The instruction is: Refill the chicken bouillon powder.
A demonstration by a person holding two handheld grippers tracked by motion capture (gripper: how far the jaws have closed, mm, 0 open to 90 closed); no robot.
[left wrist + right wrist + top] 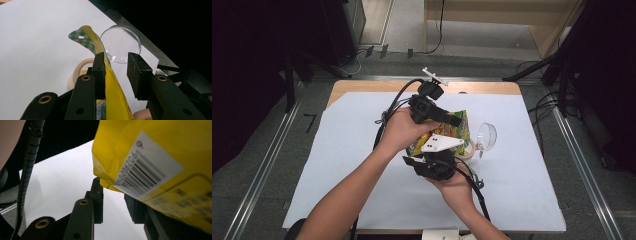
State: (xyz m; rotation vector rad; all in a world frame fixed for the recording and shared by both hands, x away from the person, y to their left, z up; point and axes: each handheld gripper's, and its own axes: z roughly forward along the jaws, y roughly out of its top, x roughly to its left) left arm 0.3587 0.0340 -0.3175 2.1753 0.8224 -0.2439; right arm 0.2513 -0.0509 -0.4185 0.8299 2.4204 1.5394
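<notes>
Both hands crowd the middle of the surface (337, 150) around the yellow bag (457, 131). Just right of it, a clear round lid (486, 136) and a tape roll (470, 149) block that side; left and near edges lie open.

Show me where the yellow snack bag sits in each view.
High view: snack bag at table centre, between both hands.
Left gripper view: bottom centre, rising between the black jaws.
Right gripper view: upper right, barcode facing the camera.
Shared landmark: the white sheet underneath.
</notes>
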